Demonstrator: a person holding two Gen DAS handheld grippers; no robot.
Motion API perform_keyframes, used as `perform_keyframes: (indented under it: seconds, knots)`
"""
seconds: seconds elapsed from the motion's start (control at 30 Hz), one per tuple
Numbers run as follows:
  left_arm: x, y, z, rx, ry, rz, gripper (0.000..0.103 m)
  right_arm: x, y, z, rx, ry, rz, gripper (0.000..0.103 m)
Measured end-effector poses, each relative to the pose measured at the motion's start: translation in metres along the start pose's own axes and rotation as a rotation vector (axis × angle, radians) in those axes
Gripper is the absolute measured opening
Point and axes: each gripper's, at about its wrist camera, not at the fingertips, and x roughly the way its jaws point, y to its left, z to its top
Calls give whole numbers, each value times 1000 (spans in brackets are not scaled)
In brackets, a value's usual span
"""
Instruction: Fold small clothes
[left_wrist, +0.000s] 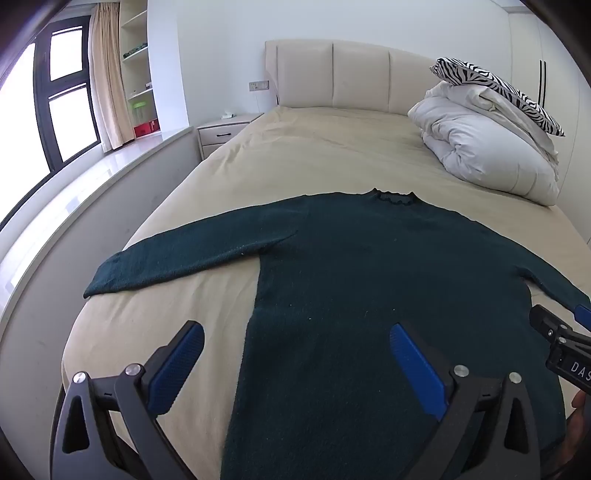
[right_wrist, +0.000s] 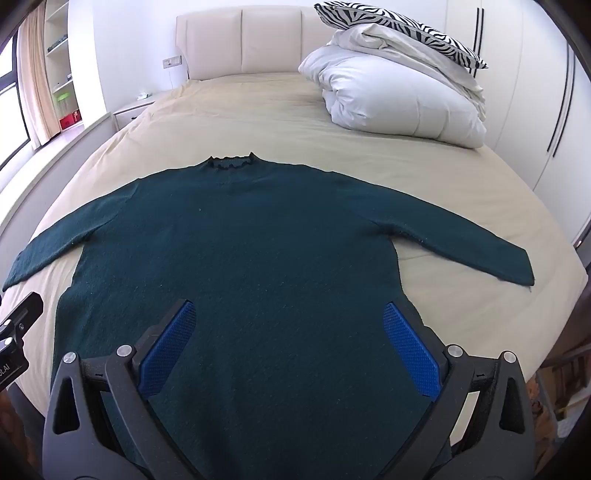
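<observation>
A dark green knit sweater lies flat on the beige bed, collar towards the headboard, both sleeves spread out to the sides. It also shows in the right wrist view. My left gripper is open, above the sweater's lower left edge, holding nothing. My right gripper is open, above the sweater's lower right part, holding nothing. Part of the right gripper shows at the right edge of the left wrist view, and part of the left gripper shows at the left edge of the right wrist view.
The bed has a padded headboard. A folded white duvet with a zebra pillow sits at the far right. A nightstand, window ledge and shelves stand on the left.
</observation>
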Motion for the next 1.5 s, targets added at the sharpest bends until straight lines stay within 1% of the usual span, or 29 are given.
perform_keyframes:
  seconds: [1.5]
  knots:
    - [5,2,-1,-3,7,-3,103,4,4,0,-6,10,4,103]
